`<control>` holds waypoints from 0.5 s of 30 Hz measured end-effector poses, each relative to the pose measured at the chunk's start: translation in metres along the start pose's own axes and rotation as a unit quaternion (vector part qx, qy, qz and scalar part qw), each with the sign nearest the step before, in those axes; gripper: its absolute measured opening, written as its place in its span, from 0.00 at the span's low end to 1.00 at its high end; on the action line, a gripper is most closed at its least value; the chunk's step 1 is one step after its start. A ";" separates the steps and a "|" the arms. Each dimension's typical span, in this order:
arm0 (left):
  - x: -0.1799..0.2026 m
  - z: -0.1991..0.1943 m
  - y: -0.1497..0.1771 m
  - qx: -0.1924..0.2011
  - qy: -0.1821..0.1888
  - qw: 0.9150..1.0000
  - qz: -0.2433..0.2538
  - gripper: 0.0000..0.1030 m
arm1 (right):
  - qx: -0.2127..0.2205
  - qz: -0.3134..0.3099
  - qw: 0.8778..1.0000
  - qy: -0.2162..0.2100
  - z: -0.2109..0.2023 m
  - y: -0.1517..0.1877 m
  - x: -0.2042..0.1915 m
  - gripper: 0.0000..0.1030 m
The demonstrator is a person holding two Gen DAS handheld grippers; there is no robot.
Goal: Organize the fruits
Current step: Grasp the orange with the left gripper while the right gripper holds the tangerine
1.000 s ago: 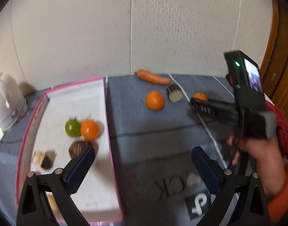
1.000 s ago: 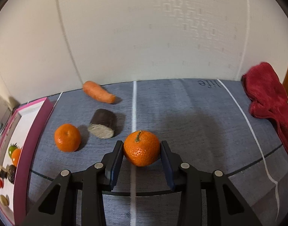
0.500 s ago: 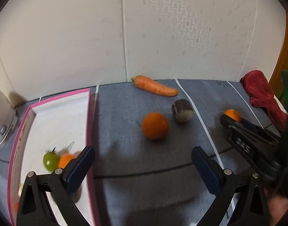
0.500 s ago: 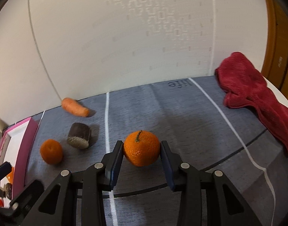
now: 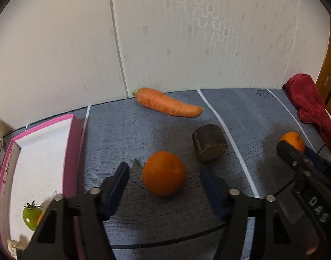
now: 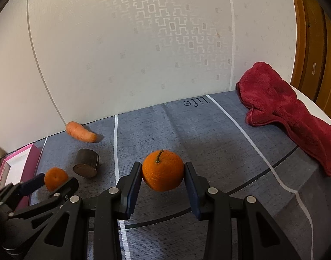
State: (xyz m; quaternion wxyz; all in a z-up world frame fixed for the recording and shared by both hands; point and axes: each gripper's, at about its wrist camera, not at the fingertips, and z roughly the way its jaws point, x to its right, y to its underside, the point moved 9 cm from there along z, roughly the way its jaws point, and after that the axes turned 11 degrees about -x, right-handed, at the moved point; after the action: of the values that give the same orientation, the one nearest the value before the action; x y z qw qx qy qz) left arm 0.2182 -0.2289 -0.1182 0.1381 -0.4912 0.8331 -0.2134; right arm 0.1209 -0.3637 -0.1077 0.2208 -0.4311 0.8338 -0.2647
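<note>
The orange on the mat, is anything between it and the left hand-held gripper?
Nothing visible. The orange already sits between the left hand-held gripper fingers, which have just been closing but show gaps on both sides. The brown stump and carrot lie beyond it, out of the way.

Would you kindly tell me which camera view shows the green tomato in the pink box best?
The left wrist view: the green tomato sits in the pink box at the lower left, stem visible, partly hidden by the left gripper. The right wrist view shows only the box's far corner, not the tomato.
</note>
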 end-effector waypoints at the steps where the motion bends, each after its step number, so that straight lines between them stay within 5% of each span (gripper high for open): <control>1: -0.001 0.004 0.002 -0.005 -0.001 1.000 -0.001 0.56 | 0.000 0.001 1.000 0.000 0.000 0.000 0.000 0.39; 8: 0.002 0.007 -0.001 -0.004 0.007 1.000 0.009 0.39 | 0.001 0.005 1.000 0.001 0.000 0.000 0.001 0.39; 15: 0.003 -0.005 0.000 0.022 -0.008 1.000 0.014 0.38 | 0.002 0.001 1.000 0.003 -0.001 0.001 0.000 0.39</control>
State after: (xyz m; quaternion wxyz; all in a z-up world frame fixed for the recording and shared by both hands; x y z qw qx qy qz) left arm 0.2145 -0.2303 -0.1141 0.1588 -0.4779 0.8338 -0.2260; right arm 0.1201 -0.3629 -0.1073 0.2188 -0.4294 0.8344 -0.2674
